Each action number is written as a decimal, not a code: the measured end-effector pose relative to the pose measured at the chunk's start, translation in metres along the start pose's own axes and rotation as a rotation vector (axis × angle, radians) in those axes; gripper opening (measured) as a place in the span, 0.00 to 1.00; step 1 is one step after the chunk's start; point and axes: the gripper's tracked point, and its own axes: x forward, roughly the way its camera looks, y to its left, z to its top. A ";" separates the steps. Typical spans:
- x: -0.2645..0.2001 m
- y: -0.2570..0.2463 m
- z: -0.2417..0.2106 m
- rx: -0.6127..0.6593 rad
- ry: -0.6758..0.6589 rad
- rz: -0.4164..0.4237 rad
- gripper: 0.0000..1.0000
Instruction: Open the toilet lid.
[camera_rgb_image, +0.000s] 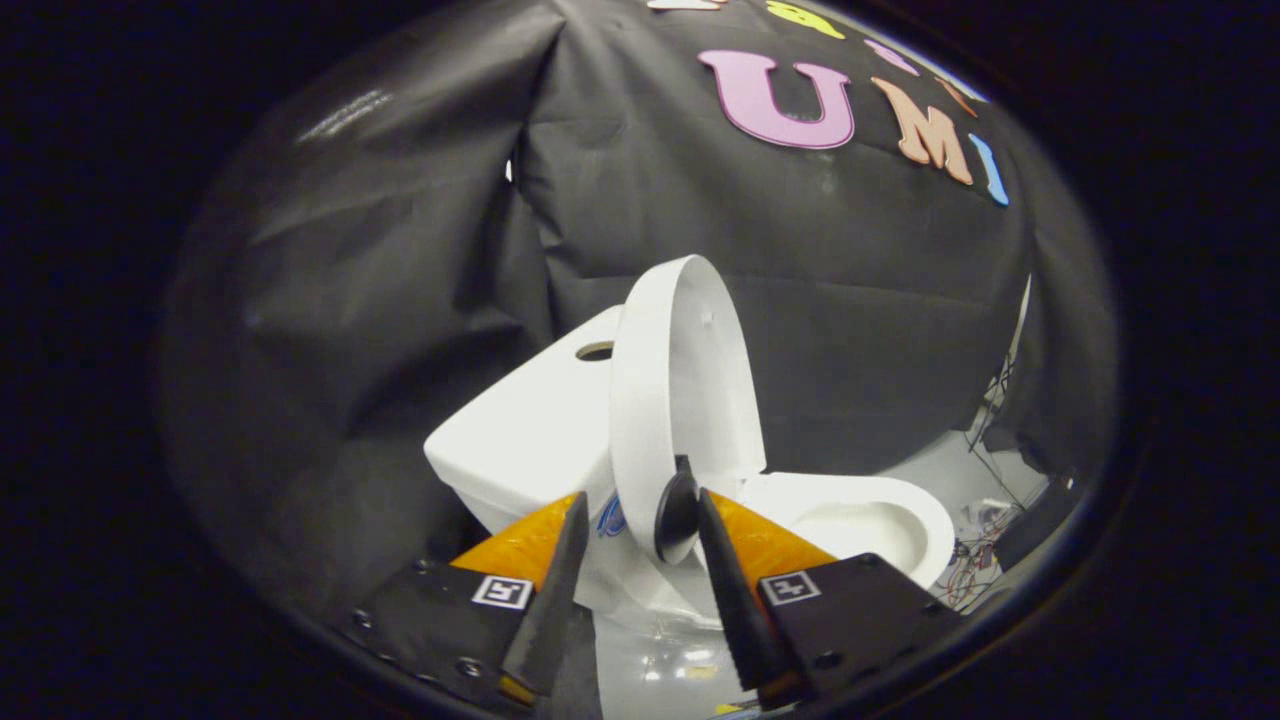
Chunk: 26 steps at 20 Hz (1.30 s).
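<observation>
While the gripper (640, 520) gapes, the raised toilet lid (675, 400) stands between its fingers

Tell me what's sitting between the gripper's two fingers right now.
A dark rounded knob on the raised toilet lid's edge sits between the open gripper's fingers, in the gripper view.

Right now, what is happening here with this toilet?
A person is working a handheld pair of tongs on a small white toilet in a booth with a black cloth wall. The lid is already raised, standing nearly upright against the tank, so the bowl is uncovered. The tongs are open, their fingers either side of a dark knob at the lid's lower edge, not pressing on it.
</observation>
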 end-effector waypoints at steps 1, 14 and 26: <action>-0.001 0.002 -0.004 -0.025 0.006 0.004 0.74; -0.095 -0.029 0.032 -0.064 -0.191 0.032 0.97; -0.161 -0.138 0.043 -0.194 -0.319 -0.091 0.98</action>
